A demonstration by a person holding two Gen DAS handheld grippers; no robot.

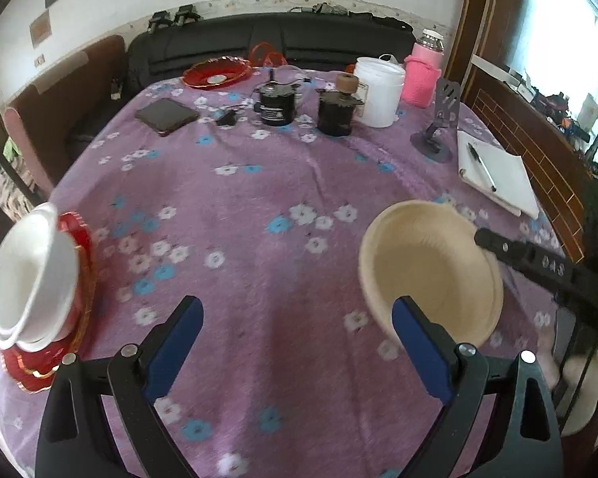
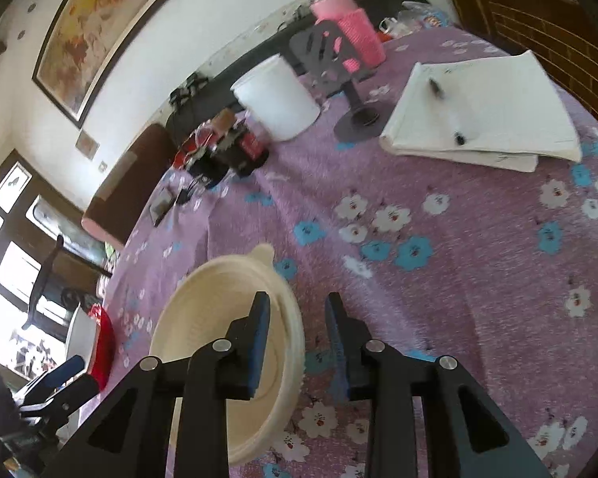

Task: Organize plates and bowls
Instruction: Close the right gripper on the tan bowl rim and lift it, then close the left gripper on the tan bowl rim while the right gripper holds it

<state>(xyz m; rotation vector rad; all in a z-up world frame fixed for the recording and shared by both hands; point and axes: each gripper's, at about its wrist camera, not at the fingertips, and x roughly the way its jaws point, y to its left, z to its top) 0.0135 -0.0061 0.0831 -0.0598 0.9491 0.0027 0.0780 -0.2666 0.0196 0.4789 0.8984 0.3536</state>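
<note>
Two views, left wrist first. Left tongs hang wide with nothing between them, over bare flowered cloth near the front edge of the desk. My read: they are waiting to take or steady the cream bowl. The bowl sits toward the right edge, tipped steeply with its mouth facing this camera. One finger of the right tongs meets its far rim, which probably explains the tilt. At the left edge, white bowls are nested on a stack of red plates, likely where the cream bowl is headed. One red glass dish lies alone at the far edge, not yet sorted. The stack is blurred and leaning from lens warp, so the plate count is unreadable. The second right finger is hidden behind the bowl.

Right wrist view. Right tongs are set narrow and straddle the cream bowl's rim, one finger inside and one outside. Some gap shows on both sides of the wall, so it looks unclamped and more hooked than pinched. The bowl's base is covered by the tongs' frame, so I can't tell whether it rests on the cloth. At the left border, the stack is half cut off and the left tongs barely show.
</note>
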